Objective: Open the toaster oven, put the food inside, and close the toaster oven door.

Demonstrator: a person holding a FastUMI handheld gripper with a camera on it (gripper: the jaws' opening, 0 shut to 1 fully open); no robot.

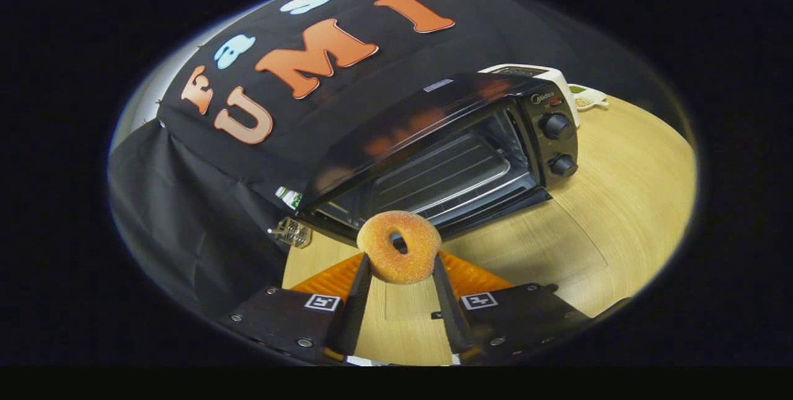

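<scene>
A sugared doughnut (399, 246) is gripped in the gripper (400, 264), pressed from both sides by its two fingers (358, 301) and carried clear of the wooden table (619, 202). The doughnut is held on edge, with its hole facing the camera. Just beyond it a black toaster oven (446, 146) is seen on the table, tilted in this view. The oven door (495, 211) is folded down flat onto the table in front of the opening, and a wire rack (443, 174) is shown inside the cavity. Two round knobs (557, 126) are set one above the other on the oven's right-hand panel. Behind the oven a white appliance (545, 75) is partly hidden, with a small white dish (587, 98) beside it. Near the oven's left corner a small metal piece (291, 231) is seen at the table's edge, against the black cloth wall (186, 202).
</scene>
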